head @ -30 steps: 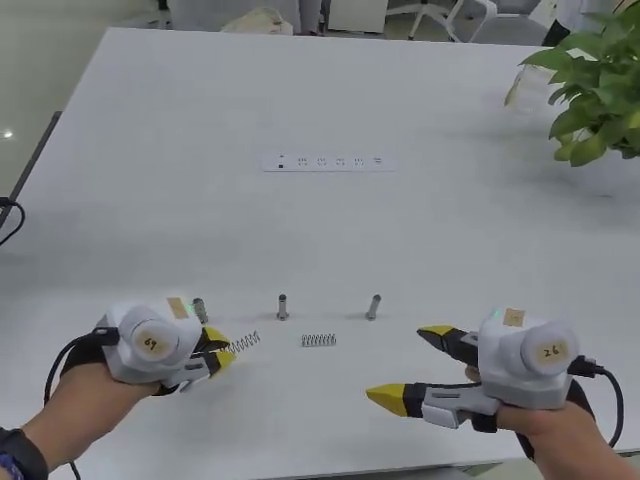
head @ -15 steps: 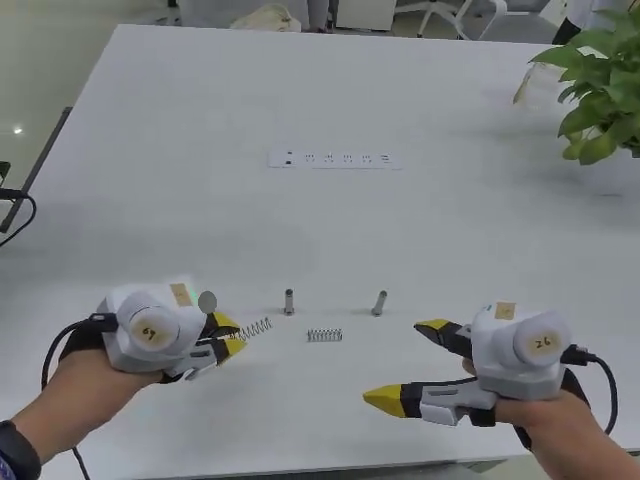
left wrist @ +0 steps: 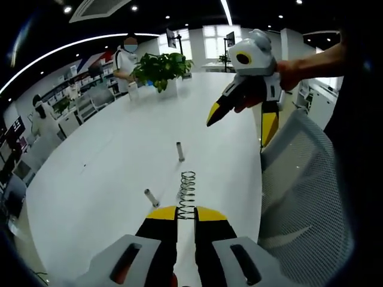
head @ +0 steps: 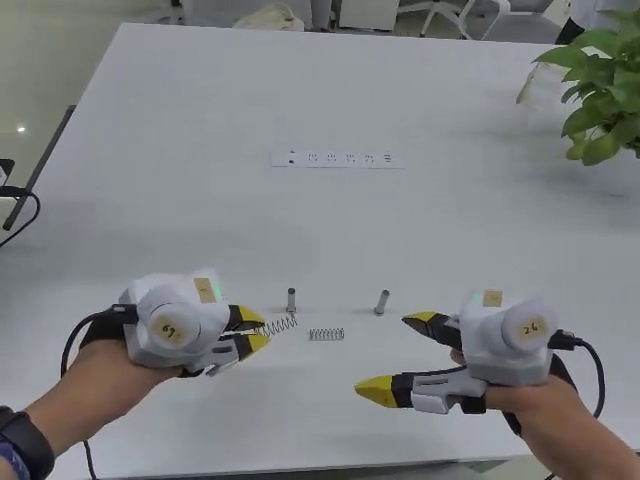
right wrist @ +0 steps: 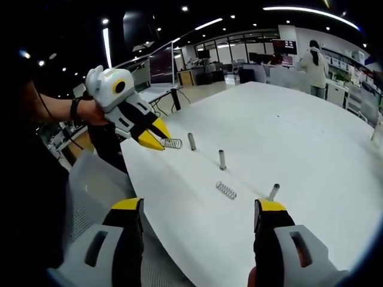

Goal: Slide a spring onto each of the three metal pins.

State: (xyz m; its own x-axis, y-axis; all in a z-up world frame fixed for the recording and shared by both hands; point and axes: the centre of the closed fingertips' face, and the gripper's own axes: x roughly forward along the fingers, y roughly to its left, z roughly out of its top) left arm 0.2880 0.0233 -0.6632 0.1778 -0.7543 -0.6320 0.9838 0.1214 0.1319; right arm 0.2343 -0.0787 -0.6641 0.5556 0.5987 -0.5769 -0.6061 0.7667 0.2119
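My left gripper [head: 252,334] [left wrist: 186,213] is shut on one end of a small spring [head: 278,325] [left wrist: 187,190], which sticks out level toward the middle pin [head: 291,299]. The spring's free end is close to that pin, a little nearer me. The right pin [head: 381,301] [right wrist: 273,192] stands bare. In the right gripper view the left gripper [right wrist: 153,141] holds the spring [right wrist: 172,143] beside the left pin [right wrist: 191,141], with the middle pin [right wrist: 221,159] nearer. A second spring [head: 326,334] [right wrist: 226,190] lies flat between the pins. My right gripper [head: 395,356] [right wrist: 199,207] is open and holds nothing.
A white power strip [head: 338,158] lies mid-table. A leafy plant [head: 600,90] stands at the far right corner. The table's near edge [head: 300,468] runs just below both hands. A mesh chair [left wrist: 299,179] sits beside the table.
The left gripper has carried its spring to the right, toward the middle pin, and now covers the left pin in the head view. The right gripper has drifted slightly left.
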